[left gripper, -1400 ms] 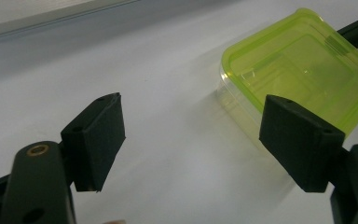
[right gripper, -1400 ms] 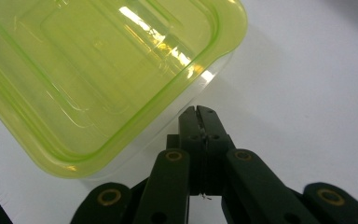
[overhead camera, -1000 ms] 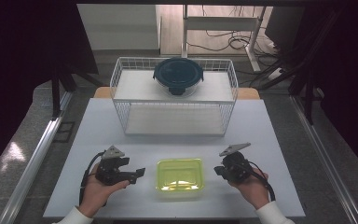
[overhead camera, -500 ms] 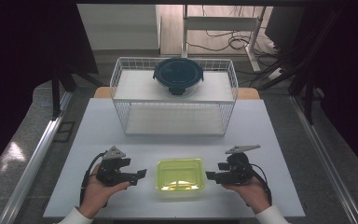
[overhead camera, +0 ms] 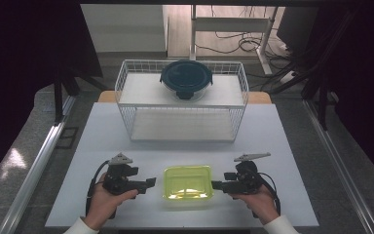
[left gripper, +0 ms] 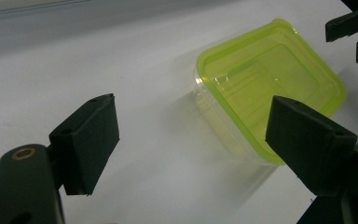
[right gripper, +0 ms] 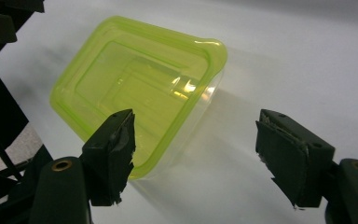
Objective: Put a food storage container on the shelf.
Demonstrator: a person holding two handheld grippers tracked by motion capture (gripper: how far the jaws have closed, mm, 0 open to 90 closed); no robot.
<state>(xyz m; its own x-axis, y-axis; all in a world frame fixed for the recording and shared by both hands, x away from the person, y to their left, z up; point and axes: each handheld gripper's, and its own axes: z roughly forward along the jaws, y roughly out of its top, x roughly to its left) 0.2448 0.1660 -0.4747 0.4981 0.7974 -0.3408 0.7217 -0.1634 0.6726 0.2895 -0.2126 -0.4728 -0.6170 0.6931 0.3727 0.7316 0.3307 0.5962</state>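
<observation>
green container: clear box with lime-green lid (overhead camera: pixel 187 183), lid on, sits flat on the white tabletop (overhead camera: pixel 126 141) at the near edge, centre; nothing visible inside through the lid
round container: dark blue-lidded round tub (overhead camera: pixel 186 79), on top of the white wire rack (overhead camera: pixel 126 83) at the far side of the tabletop, well apart from the green container; contents not visible
rack lower level: bare white surface under the top shelf
left hand-held gripper (overhead camera: pixel 150 183): on the tabletop just left of the green container, pointing right at it, held in the person's left hand (overhead camera: pixel 102 202); jaws wide and have just been opening a bit more, nothing between them; in the left gripper view the container lies ahead, partly behind the right-side jaw, not touched
right hand-held gripper (overhead camera: pixel 216 185): just right of the green container, pointing left at it; jaws wide, have just been opening, nothing clamped; in the right gripper view one jaw overlaps the container's near edge, the other stands over bare tabletop
container vs grippers: between the two, near both, gripped by neither
</observation>
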